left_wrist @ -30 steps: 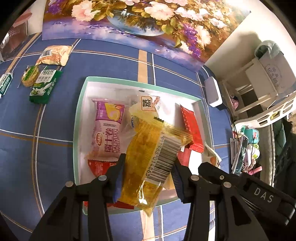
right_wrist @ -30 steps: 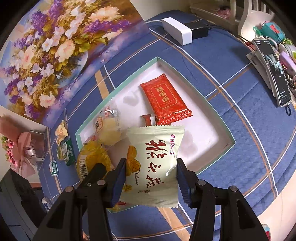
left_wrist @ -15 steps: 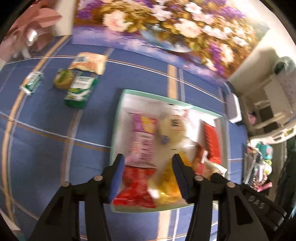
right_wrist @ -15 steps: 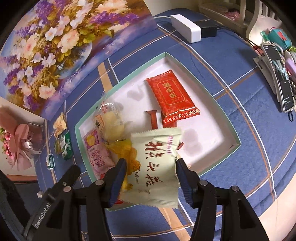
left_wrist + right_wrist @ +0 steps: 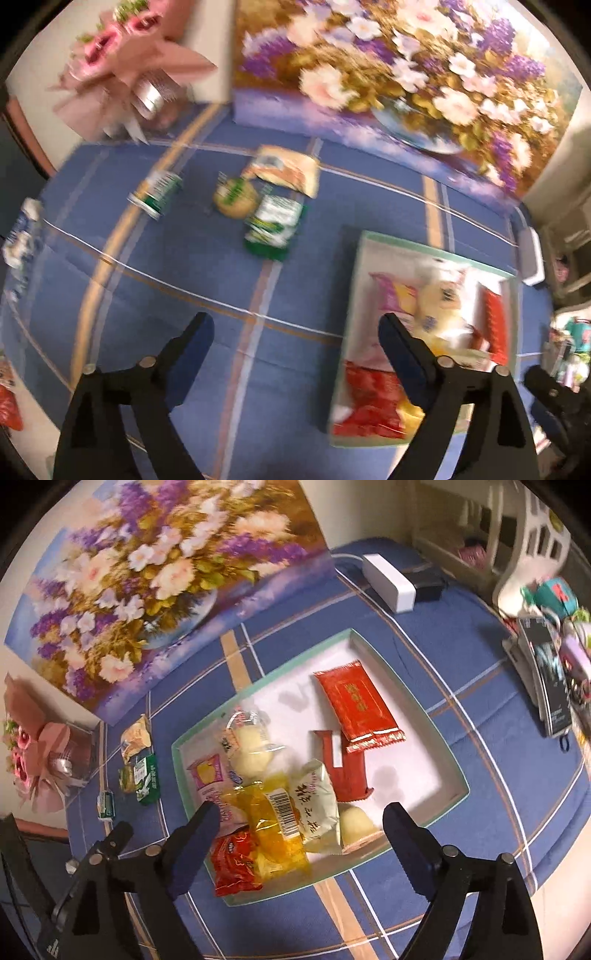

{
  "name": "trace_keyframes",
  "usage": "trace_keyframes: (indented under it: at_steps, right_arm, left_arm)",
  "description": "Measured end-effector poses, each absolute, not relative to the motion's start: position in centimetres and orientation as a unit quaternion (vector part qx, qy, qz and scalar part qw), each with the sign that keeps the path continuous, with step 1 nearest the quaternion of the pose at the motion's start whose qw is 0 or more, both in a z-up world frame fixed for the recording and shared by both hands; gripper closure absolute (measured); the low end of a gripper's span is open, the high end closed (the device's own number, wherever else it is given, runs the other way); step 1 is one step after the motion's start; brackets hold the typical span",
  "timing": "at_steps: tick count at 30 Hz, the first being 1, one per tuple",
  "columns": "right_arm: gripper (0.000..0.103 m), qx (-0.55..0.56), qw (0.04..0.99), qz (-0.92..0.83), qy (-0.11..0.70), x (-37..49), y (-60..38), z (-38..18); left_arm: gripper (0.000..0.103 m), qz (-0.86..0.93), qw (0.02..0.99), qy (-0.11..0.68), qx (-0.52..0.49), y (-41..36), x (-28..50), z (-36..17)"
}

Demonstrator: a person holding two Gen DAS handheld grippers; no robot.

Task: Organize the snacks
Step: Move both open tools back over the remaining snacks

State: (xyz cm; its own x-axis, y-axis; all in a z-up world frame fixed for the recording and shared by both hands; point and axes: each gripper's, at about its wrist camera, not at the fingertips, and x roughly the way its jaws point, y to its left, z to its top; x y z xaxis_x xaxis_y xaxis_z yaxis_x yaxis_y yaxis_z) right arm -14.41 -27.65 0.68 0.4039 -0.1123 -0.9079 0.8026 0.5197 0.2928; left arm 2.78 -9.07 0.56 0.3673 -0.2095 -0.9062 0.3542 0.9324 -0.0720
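A white tray with a teal rim (image 5: 448,760) (image 5: 360,254) holds several snack packs: a red pack (image 5: 356,701), a pale yellow pack with red script (image 5: 319,808), a clear yellow pack with a barcode (image 5: 273,827), a pink pack (image 5: 208,775). My right gripper (image 5: 297,829) is open and empty above the tray's near edge. My left gripper (image 5: 295,338) is open and empty over the blue cloth, left of the tray. Loose snacks lie beyond it: a green pack (image 5: 273,225), a round yellow snack (image 5: 234,195), an orange-white pack (image 5: 284,171), a green-white pack (image 5: 157,194).
A flower painting (image 5: 155,565) leans at the back. A pink bouquet (image 5: 122,70) stands at the back left. A white box (image 5: 388,581) and a rack with a phone (image 5: 546,679) sit to the right. More wrappers lie at the table's left edge (image 5: 18,240).
Both grippers have opened and let go: the barcode pack and the pale script pack now lie in the tray. My left gripper has swung left toward the loose snacks.
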Motion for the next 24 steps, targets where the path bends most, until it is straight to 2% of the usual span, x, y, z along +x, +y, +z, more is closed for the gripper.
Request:
trace_keyframes:
  at_steps: [1, 3, 14, 24]
  right_arm:
    - [0.008, 0.378, 0.748, -0.307, 0.452, -14.3, -27.5, 0.8]
    - [0.000, 0.368, 0.753, -0.306, 0.451, -13.8, -27.0, 1.2]
    - [0.000, 0.330, 0.774, -0.282, 0.461, -10.6, -23.1, 2.1]
    - [0.000, 0.296, 0.790, -0.242, 0.480, -6.7, -18.5, 1.7]
  left_arm:
    - [0.002, -0.166, 0.829, 0.530, 0.070, -8.8, 2.9, 0.7]
    - [0.002, -0.161, 0.835, 0.522, 0.072, -8.2, 3.2, 1.1]
    - [0.002, -0.138, 0.849, 0.507, 0.053, -4.7, 5.2, 2.1]
    - [0.002, -0.040, 0.873, 0.485, -0.009, 3.9, 9.0, 2.1]
